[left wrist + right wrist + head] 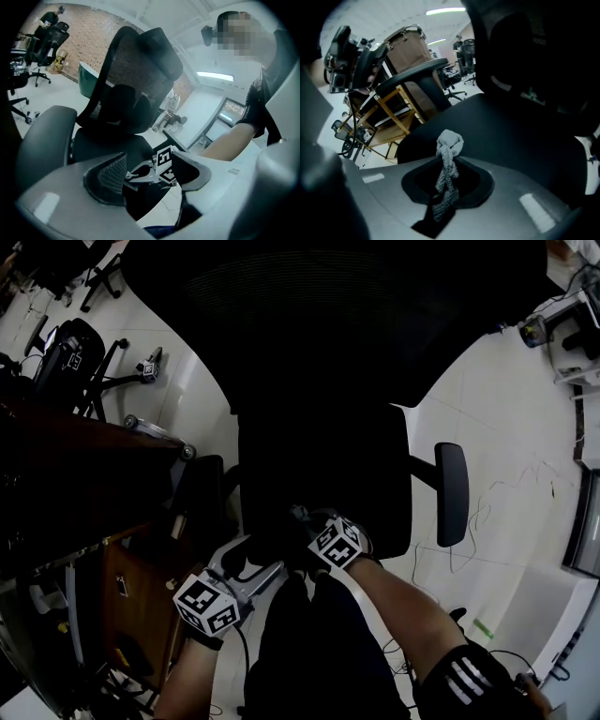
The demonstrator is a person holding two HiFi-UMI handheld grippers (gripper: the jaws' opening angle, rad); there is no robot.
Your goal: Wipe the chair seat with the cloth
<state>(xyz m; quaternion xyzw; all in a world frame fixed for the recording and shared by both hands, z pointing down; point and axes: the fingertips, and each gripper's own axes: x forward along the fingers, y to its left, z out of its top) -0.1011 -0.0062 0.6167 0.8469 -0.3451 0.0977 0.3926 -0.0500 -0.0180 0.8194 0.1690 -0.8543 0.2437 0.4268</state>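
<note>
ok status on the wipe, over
Left tongs open, empty. Right tongs shut on cloth, over seat front edge. No obstruction seen on seat.

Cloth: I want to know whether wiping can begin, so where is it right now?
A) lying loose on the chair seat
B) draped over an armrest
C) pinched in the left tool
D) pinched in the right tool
D: the right gripper view shows the grey cloth pinched between the closed jaws of the right tool, with the chair seat beyond; the left tool has its jaws apart with nothing held.
</note>
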